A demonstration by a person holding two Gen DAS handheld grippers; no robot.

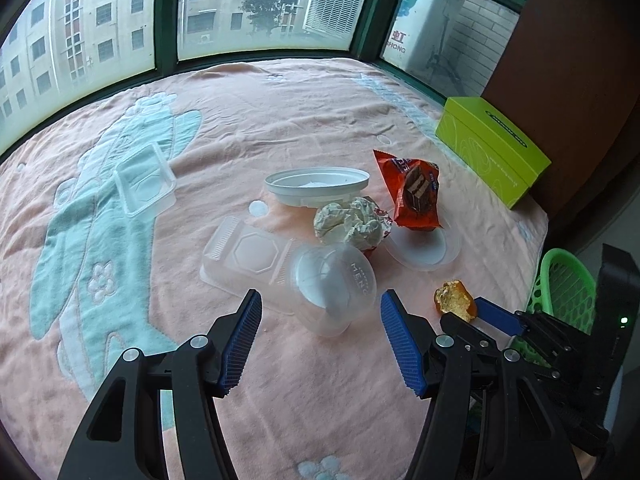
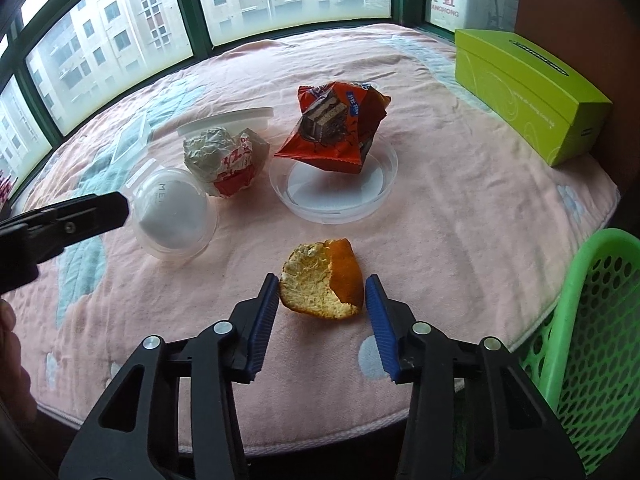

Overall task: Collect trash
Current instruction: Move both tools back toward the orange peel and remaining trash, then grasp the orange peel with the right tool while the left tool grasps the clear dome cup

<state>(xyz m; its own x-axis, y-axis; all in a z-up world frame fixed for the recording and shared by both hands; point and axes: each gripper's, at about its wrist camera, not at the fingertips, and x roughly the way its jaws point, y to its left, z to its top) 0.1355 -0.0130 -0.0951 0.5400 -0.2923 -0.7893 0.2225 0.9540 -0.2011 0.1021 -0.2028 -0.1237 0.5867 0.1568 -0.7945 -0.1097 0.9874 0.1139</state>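
PROGRESS: early, all litter lying on pink-towelled surface (image 2: 460, 216) | right tongs (image 2: 322, 300) spread, straddling torn orange peel (image 2: 320, 280) | left tongs (image 1: 320, 316) spread, nearing clear plastic cup (image 1: 334, 288) | green perforated basket (image 2: 596, 344) waiting alongside

The left gripper (image 1: 320, 304) reaches forward toward 12 o'clock, jaws spread wide, blue ribbed pads (image 1: 240, 344) facing each other with nothing clamped between them. The right gripper (image 2: 322, 292) points the same way, jaws parted more narrowly and not closed on anything. In the left wrist view the right gripper sits at 3 o'clock; in the right wrist view the left gripper enters from 9 o'clock.
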